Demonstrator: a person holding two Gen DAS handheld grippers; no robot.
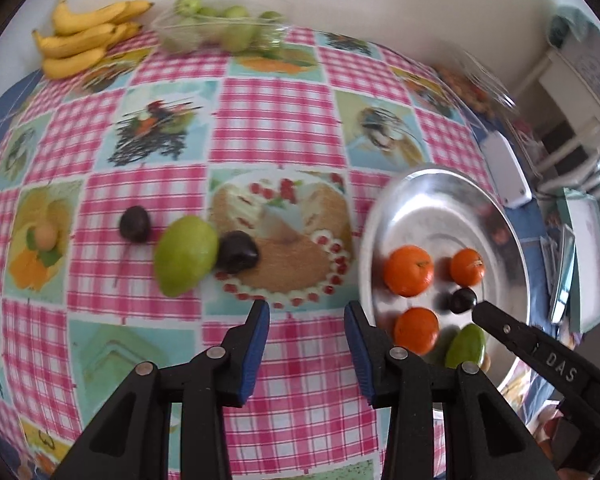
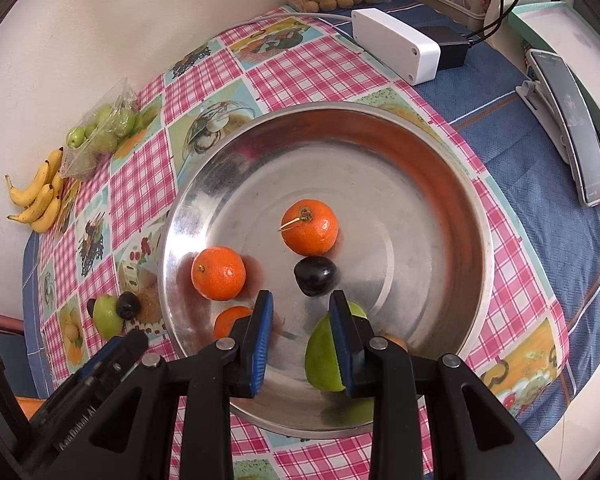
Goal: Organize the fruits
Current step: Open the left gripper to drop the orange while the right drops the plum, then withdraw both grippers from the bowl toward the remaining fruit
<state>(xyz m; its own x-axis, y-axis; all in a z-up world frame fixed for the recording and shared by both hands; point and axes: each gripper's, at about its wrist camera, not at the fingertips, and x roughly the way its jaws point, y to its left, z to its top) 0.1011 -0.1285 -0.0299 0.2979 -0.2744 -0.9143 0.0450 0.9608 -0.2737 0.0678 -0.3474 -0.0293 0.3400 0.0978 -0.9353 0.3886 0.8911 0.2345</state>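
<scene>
**Above the tabletop: loose fruit lies up and left of the left hand-held gripper**

At the bottom of the left wrist view, our left hand-held gripper [image 1: 307, 306] hangs over the checked cloth with its jaws parted and nothing between them. The fruit not yet gathered sits on the tabletop [image 1: 260, 120], up and to the left of those fingertips: a green mango [image 1: 185, 255] at centre left, a dark plum [image 1: 237, 251] touching its right side, and a second plum [image 1: 135, 223] just beside its upper left. The mango's long axis runs from lower left to upper right, so it lies slantwise to the jaw line.

In the right wrist view, our right hand-held gripper [image 2: 301, 300] hovers over the tray [image 2: 440, 184], jaws almost shut and empty; another mango [image 2: 326, 356] lies just behind its right finger but is not pinched. The tray also carries three oranges [image 2: 310, 227] and a plum [image 2: 315, 275].

We judge the left hand the nearer one for the loose trio, since the right sits over the tray at lower right of the left view. The plum by the mango looks the closest target; reaching it would mean moving up-left and keeping clear of the mango it touches.
</scene>
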